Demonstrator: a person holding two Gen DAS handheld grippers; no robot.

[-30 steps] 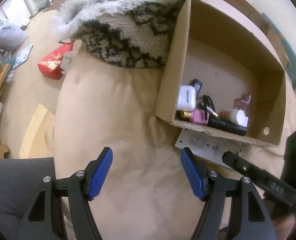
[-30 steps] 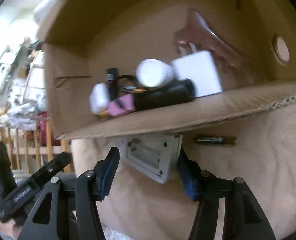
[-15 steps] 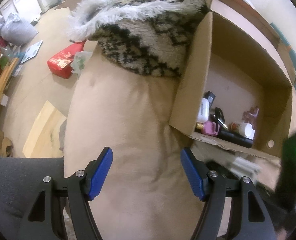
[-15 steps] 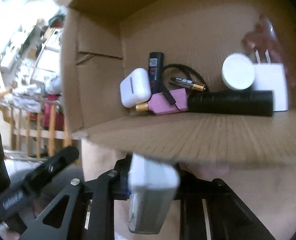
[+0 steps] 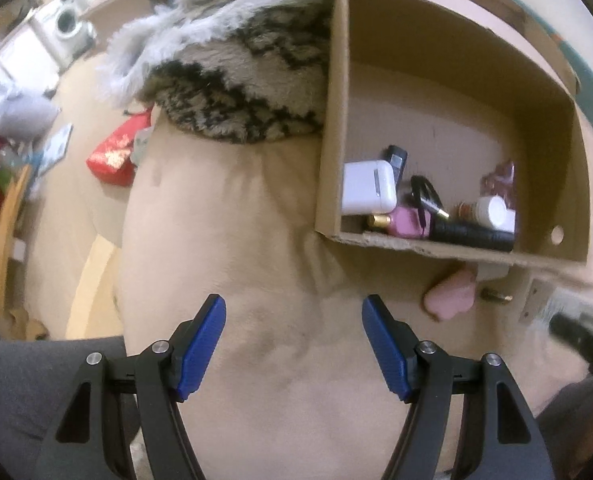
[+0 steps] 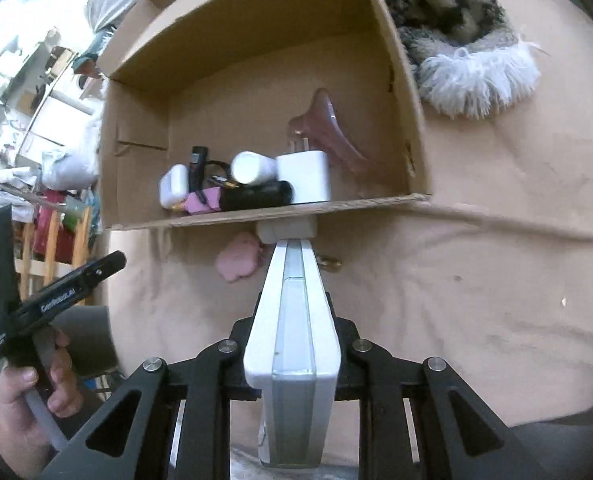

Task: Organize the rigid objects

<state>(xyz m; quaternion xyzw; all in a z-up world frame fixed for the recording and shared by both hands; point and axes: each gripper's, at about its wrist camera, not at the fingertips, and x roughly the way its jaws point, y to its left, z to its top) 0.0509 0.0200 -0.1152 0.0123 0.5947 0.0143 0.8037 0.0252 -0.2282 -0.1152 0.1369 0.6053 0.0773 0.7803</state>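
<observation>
Black skeletal frames on both tools, cut with triangular openings and pinned by round silver screws. Blue pads on the left hand-held gripper [image 5: 293, 344], nearer the lens than the cardboard box [image 5: 448, 254]. White lettering along its black handle. Right hand-held gripper [image 6: 292, 336] black-armed likewise. Left hand [image 6: 28, 396] bare, grey cloth behind it.

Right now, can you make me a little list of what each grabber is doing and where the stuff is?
right gripper: shut on the white flat device
left gripper: open, nothing between its fingers
cardboard box: holds white case, black tube, pink bottle
outside the box: pink clip on the beige cover
</observation>
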